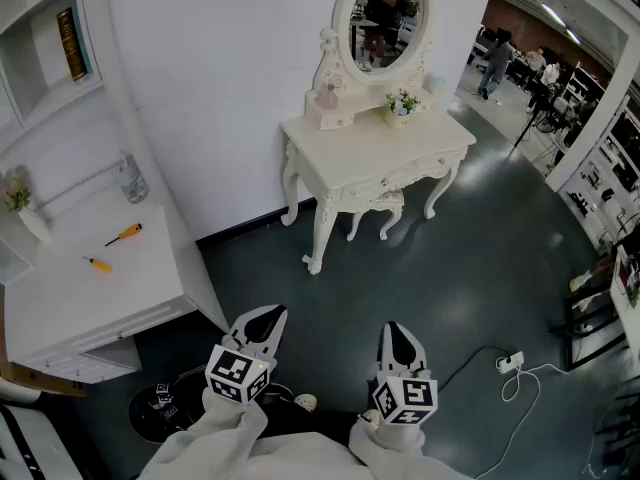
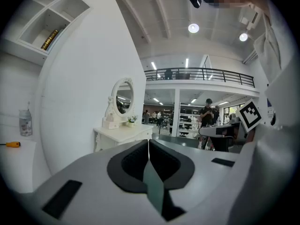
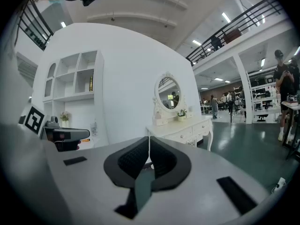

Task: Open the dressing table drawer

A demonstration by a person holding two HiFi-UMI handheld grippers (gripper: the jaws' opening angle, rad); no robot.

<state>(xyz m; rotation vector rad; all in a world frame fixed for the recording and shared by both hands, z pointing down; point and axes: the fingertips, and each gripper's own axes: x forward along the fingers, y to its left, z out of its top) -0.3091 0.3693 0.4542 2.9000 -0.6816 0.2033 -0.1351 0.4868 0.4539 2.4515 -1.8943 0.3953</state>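
A cream dressing table (image 1: 370, 148) with an oval mirror (image 1: 385, 18) stands against the white wall, well ahead of me. Its front drawer (image 1: 415, 173) is closed, and a small stool (image 1: 375, 208) is tucked beneath. My left gripper (image 1: 268, 318) and right gripper (image 1: 397, 334) hover side by side near the bottom of the head view, far from the table, both shut with nothing between the jaws. The table appears small in the left gripper view (image 2: 123, 134) and in the right gripper view (image 3: 180, 128), beyond the shut jaws of each gripper (image 2: 148, 142) (image 3: 149, 138).
A white desk (image 1: 90, 278) with two screwdrivers (image 1: 125, 234) and a bottle (image 1: 132, 180) stands at left. A power strip and cable (image 1: 512, 362) lie on the dark floor at right. A round black base (image 1: 160, 408) sits near my feet. People stand in the far hall.
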